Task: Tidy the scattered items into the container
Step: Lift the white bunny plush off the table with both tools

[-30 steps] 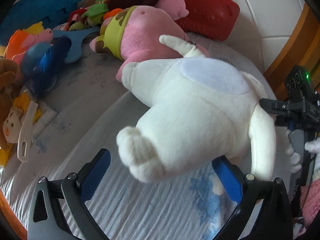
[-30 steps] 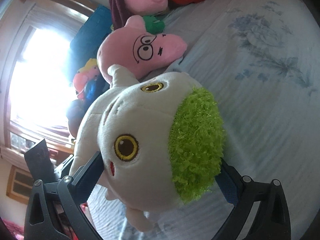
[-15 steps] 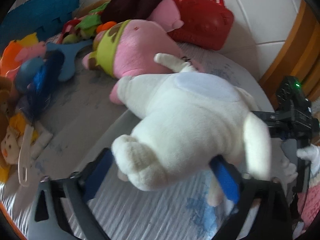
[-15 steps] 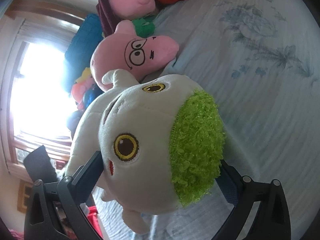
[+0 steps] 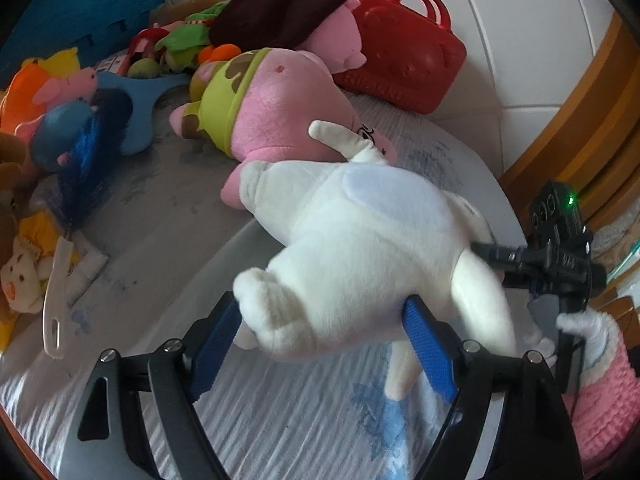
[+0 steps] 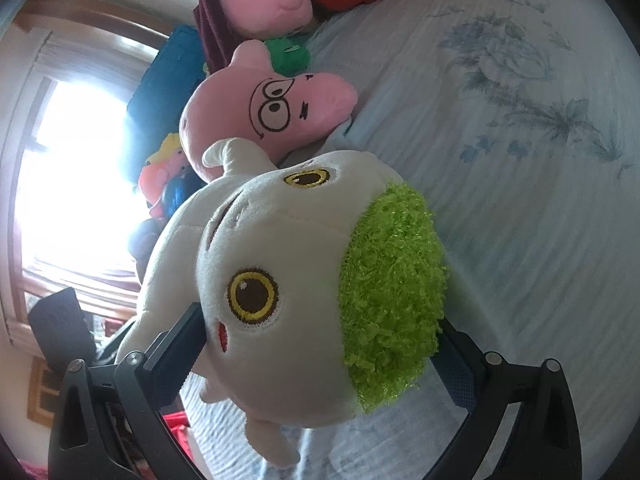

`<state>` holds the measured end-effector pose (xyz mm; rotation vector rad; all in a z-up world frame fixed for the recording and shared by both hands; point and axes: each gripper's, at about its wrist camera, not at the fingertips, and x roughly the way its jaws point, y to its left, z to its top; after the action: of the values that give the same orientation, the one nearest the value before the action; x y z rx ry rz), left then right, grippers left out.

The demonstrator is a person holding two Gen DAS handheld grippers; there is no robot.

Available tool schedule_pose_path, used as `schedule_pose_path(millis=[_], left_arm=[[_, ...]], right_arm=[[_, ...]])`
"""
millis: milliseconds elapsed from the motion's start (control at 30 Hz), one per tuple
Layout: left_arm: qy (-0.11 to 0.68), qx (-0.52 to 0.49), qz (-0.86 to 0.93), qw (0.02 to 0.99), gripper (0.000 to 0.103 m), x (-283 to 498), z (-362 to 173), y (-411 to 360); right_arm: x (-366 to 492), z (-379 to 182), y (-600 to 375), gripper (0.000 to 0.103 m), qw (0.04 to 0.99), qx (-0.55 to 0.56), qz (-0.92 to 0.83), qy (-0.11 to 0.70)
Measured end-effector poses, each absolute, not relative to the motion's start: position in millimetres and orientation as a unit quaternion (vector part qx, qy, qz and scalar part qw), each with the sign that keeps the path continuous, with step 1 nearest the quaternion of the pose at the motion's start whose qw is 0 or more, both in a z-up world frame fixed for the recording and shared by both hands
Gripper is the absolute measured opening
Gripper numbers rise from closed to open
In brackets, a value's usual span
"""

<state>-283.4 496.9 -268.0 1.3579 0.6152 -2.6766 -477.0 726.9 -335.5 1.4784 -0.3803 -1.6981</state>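
The white plush toy (image 5: 360,248) hung above the bed (image 5: 280,420), its head clamped in the right tool (image 6: 320,360) and its rear leg between the left tool's (image 5: 320,344) blue pads. It looked light, soft and squashy; the firmer head seemed the safest hold.

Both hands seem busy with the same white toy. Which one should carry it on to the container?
Probably the right. The right tool clamps the white toy across its head. The left tool only pinches its lower body near a leg, and could let go. No container can be made out for certain.
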Motion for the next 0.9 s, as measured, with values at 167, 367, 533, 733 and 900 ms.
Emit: schedule_pose_path(millis=[167, 367, 533, 733, 900], left_arm=[[0.223, 0.426, -0.874, 0.077, 0.082, -278.4, -257.7, 481.6], [0.308, 0.433, -0.842, 0.092, 0.102, -285.2, -299.0, 490.0], [0.393, 0.41, -0.819, 0.076, 0.103, -286.8, -319.2, 482.9], [0.392, 0.395, -0.828, 0.068, 0.099, -294.0, -321.6, 489.2], [0.346, 0.393, -0.848, 0.082, 0.089, -290.6, -302.3, 503.9]], right_arm=[[-467.2, -336.4, 723.0, 0.103, 0.419, 0.585, -0.683, -0.125], [-459.7, -332.1, 721.1, 0.103, 0.416, 0.566, -0.703, -0.106], [-459.5, -324.0, 727.4, 0.103, 0.42, 0.535, -0.728, -0.089], [-469.4, -339.0, 718.9, 0.103, 0.44, 0.537, -0.708, -0.13], [-461.1, -334.6, 715.6, 0.101, 0.447, 0.523, -0.718, -0.108]])
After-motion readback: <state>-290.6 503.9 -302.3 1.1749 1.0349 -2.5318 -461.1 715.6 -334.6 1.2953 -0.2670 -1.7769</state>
